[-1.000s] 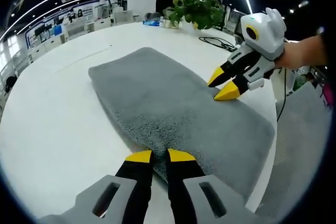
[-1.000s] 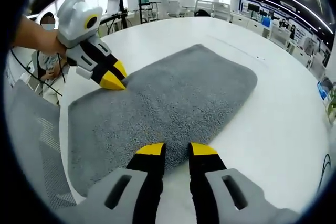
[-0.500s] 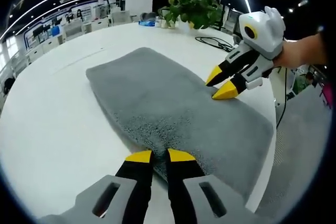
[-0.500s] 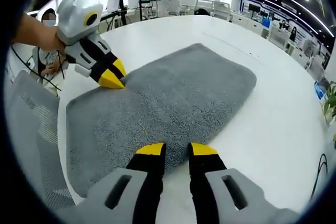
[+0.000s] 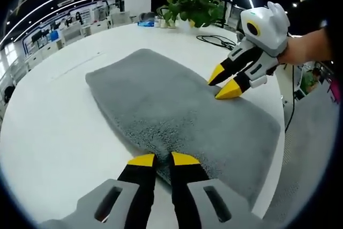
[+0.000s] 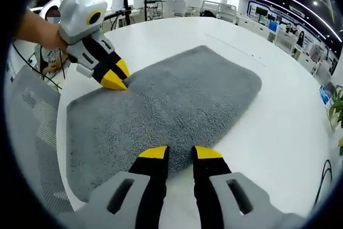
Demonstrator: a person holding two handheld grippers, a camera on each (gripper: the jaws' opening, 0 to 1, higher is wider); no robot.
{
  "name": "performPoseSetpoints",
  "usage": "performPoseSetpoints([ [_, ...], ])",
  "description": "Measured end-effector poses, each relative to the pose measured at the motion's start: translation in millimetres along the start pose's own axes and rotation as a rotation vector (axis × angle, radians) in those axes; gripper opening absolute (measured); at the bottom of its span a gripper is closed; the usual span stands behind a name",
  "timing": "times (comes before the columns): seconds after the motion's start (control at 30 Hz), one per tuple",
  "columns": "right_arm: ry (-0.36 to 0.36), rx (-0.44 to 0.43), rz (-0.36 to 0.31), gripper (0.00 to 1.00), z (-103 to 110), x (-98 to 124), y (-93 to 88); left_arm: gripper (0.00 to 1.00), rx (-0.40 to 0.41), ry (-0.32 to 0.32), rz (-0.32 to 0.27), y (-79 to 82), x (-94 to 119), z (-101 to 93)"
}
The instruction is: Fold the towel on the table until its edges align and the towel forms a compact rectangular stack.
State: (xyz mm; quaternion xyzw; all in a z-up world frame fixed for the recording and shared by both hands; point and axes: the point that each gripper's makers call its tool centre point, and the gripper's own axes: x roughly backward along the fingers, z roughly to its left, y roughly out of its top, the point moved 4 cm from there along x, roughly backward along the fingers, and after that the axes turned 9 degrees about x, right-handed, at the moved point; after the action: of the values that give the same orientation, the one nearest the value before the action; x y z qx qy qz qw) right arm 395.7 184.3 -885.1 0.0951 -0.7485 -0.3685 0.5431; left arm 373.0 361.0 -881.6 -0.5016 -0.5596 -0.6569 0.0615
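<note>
A grey towel [image 5: 171, 111] lies flat, already looking doubled into a long rectangle, on a white round table [image 5: 48, 132], one short end close to the table's near edge and the other pointing toward its middle. The left gripper [image 5: 156, 158] sits at one long edge of the towel, its yellow-tipped jaws a narrow gap apart over the pile, holding nothing that can be made out. The right gripper [image 6: 174, 152] mirrors it at the opposite long edge, jaws likewise narrowly parted. This looks like the pause before another fold: each claw probably needs to pinch its edge. Bare tabletop past the far end leaves room; a plant [image 5: 195, 9] and cable [image 5: 217, 40] stand well apart.
</note>
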Motion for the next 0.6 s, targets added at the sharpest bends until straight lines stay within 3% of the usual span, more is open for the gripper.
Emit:
performPoseSetpoints([
  [0.43,-0.02,-0.045,0.003,0.18,-0.7,0.9,1.2,0.19,0.001,0.068,0.006,4.4,7.6,3.1],
  [0.6,-0.03,-0.081,-0.013,0.19,-1.6,4.6,2.5,0.21,-0.008,0.081,-0.051,15.4,15.6,3.2],
])
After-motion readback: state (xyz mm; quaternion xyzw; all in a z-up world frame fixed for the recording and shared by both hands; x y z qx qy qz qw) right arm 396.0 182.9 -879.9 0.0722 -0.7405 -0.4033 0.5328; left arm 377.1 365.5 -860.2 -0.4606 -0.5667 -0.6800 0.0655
